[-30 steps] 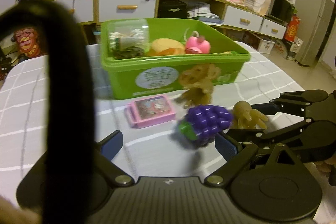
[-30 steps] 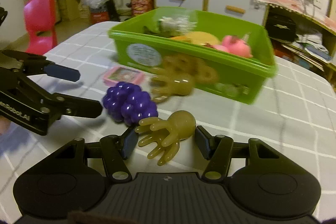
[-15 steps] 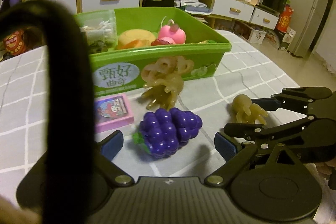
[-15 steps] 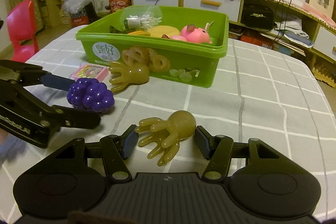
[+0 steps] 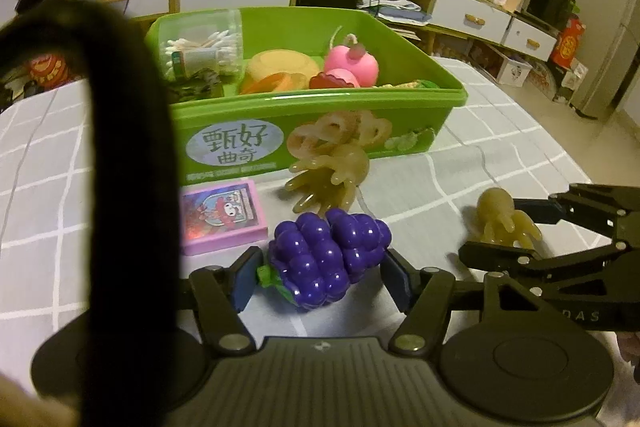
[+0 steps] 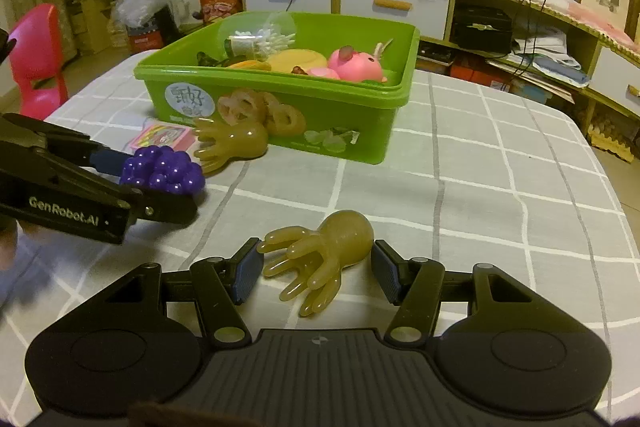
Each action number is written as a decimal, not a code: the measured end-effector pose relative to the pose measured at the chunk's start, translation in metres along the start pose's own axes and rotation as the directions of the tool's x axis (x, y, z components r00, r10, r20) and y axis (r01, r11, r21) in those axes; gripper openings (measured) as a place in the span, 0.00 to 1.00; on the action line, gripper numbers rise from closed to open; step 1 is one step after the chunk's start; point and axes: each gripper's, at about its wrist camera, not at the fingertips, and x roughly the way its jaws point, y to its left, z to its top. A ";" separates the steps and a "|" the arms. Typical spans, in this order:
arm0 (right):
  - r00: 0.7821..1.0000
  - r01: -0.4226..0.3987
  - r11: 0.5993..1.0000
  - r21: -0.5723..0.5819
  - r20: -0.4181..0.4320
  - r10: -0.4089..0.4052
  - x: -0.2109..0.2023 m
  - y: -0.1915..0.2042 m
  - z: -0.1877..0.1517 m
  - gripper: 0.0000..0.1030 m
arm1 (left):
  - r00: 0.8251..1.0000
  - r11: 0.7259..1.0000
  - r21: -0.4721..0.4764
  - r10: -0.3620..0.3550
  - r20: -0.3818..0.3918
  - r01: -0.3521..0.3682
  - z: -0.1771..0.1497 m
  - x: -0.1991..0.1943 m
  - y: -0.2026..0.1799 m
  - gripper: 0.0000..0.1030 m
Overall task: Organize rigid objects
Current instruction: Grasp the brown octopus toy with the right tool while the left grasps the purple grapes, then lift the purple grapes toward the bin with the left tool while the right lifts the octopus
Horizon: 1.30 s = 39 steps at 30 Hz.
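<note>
grapes (image 5: 328, 259) on bench, between parted left claw (image 5: 320, 277) pads | octopus (image 6: 324, 257) between parted right claw (image 6: 316, 269) | both to be squeezed centred, then lifted to bin (image 6: 372, 131)

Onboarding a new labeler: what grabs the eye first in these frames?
The bright green bin at mid-table, holding a pink toy and cotton swabs. In front of it, the purple grape cluster sits between the left gripper's open fingers, and a tan octopus toy between the right gripper's.
</note>
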 end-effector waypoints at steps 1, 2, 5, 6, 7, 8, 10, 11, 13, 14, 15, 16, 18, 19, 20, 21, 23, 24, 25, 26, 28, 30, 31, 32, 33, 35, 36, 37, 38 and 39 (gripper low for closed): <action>1.000 0.001 1.000 0.001 0.001 -0.001 0.000 0.000 0.000 0.61 | 1.000 1.000 -0.002 0.004 0.000 -0.004 0.000 0.000 0.000 0.35; 1.000 0.002 1.000 0.001 0.002 -0.002 -0.001 0.000 0.001 0.61 | 1.000 1.000 -0.002 0.006 0.001 -0.006 0.000 0.001 0.001 0.35; 1.000 0.003 1.000 -0.001 0.008 -0.003 -0.003 0.001 0.003 0.61 | 1.000 1.000 -0.007 0.005 0.007 -0.005 0.002 -0.002 0.002 0.35; 1.000 0.002 1.000 0.000 0.010 -0.002 -0.003 0.001 0.003 0.61 | 1.000 1.000 -0.009 0.004 0.010 -0.004 0.003 -0.003 0.003 0.35; 1.000 0.002 1.000 0.001 0.013 -0.002 -0.004 0.001 0.004 0.61 | 1.000 1.000 -0.011 0.003 0.013 -0.002 0.004 -0.004 0.003 0.35; 1.000 0.003 1.000 0.002 0.015 -0.003 -0.004 0.002 0.005 0.61 | 1.000 1.000 -0.014 0.001 0.016 0.000 0.005 -0.006 0.004 0.35; 1.000 0.003 1.000 0.006 0.021 -0.003 -0.006 0.001 0.007 0.61 | 1.000 1.000 -0.020 -0.002 0.022 0.003 0.006 -0.009 0.005 0.35; 1.000 0.003 1.000 0.008 0.024 -0.003 -0.007 0.002 0.008 0.61 | 1.000 1.000 -0.023 -0.003 0.025 0.004 0.007 -0.011 0.006 0.35; 1.000 0.002 1.000 0.012 0.030 -0.003 -0.008 0.002 0.010 0.61 | 1.000 1.000 -0.029 -0.004 0.031 0.004 0.009 -0.013 0.007 0.35; 0.999 0.002 1.000 0.015 0.033 -0.002 -0.009 0.002 0.012 0.61 | 0.999 0.999 -0.032 -0.003 0.034 0.004 0.009 -0.014 0.008 0.35; 0.999 0.001 1.000 0.018 0.037 -0.002 -0.010 0.002 0.013 0.61 | 0.999 0.999 -0.036 -0.003 0.036 0.005 0.010 -0.016 0.008 0.35; 0.999 0.000 1.000 0.022 0.040 -0.001 -0.011 0.002 0.014 0.61 | 0.999 0.999 -0.039 -0.004 0.039 0.005 0.011 -0.017 0.008 0.35; 0.999 -0.001 1.000 0.027 0.046 0.000 -0.012 0.003 0.017 0.61 | 0.999 0.999 -0.046 -0.005 0.044 0.007 0.012 -0.019 0.009 0.35; 0.999 -0.003 1.000 0.031 0.050 0.001 -0.013 0.003 0.019 0.61 | 0.999 0.999 -0.048 -0.006 0.046 0.008 0.013 -0.020 0.009 0.35; 0.999 -0.005 0.999 0.035 0.053 0.003 -0.014 0.003 0.020 0.61 | 0.999 0.999 -0.050 -0.007 0.048 0.009 0.014 -0.021 0.010 0.35; 0.998 -0.007 0.999 0.042 0.057 0.005 -0.015 0.003 0.022 0.61 | 0.999 0.999 -0.051 -0.008 0.049 0.010 0.015 -0.022 0.010 0.35; 0.998 -0.015 0.998 0.057 0.066 0.012 -0.017 0.002 0.026 0.61 | 0.998 0.998 -0.056 -0.012 0.056 0.015 0.016 -0.024 0.010 0.35; 0.997 -0.019 0.998 0.063 0.072 0.014 -0.018 0.002 0.028 0.61 | 0.998 0.998 -0.057 -0.014 0.060 0.017 0.018 -0.026 0.010 0.35; 0.997 -0.021 0.997 0.068 0.078 0.016 -0.020 0.002 0.030 0.61 | 0.998 0.998 -0.057 -0.014 0.065 0.018 0.019 -0.027 0.009 0.35; 0.996 -0.023 0.997 0.075 0.085 0.017 -0.021 0.002 0.032 0.61 | 0.997 0.998 -0.056 -0.015 0.072 0.019 0.020 -0.029 0.009 0.35; 0.995 -0.028 0.995 0.091 0.099 0.019 -0.024 0.001 0.037 0.61 | 0.996 0.998 -0.058 -0.015 0.083 0.020 0.022 -0.032 0.009 0.35; 0.993 -0.034 0.994 0.107 0.112 0.022 -0.027 -0.001 0.042 0.61 | 0.995 0.998 -0.064 -0.017 0.094 0.023 0.024 -0.034 0.009 0.35; 0.993 -0.037 0.993 0.114 0.119 0.024 -0.028 -0.002 0.044 0.61 | 0.995 0.997 -0.067 -0.017 0.100 0.024 0.026 -0.035 0.009 0.35; 0.992 -0.041 0.992 0.121 0.127 0.026 -0.030 -0.003 0.047 0.61 | 0.994 0.997 -0.070 -0.017 0.106 0.025 0.028 -0.037 0.009 0.35; 0.990 -0.045 0.991 0.129 0.135 0.027 -0.031 -0.004 0.050 0.61 | 0.993 0.997 -0.071 -0.017 0.113 0.025 0.029 -0.038 0.009 0.35; 0.988 -0.054 0.988 0.144 0.151 0.032 -0.034 -0.007 0.055 0.61 | 0.992 0.997 -0.077 -0.013 0.127 0.023 0.033 -0.040 0.009 0.35; 0.987 -0.059 0.987 0.152 0.160 0.034 -0.035 -0.008 0.059 0.61 | 0.991 0.997 -0.080 -0.012 0.133 0.022 0.035 -0.041 0.009 0.35; 0.985 -0.062 0.985 0.160 0.168 0.035 -0.036 -0.009 0.062 0.61 | 0.990 0.996 -0.084 -0.010 0.140 0.022 0.036 -0.042 0.009 0.35; 0.984 -0.065 0.984 0.167 0.175 0.035 -0.037 -0.011 0.064 0.61 | 0.989 0.996 -0.088 -0.007 0.147 0.021 0.038 -0.042 0.009 0.35; 0.983 -0.068 0.982 0.175 0.181 0.035 -0.037 -0.013 0.066 0.61 | 0.988 0.995 -0.094 -0.006 0.153 0.020 0.041 -0.043 0.009 0.35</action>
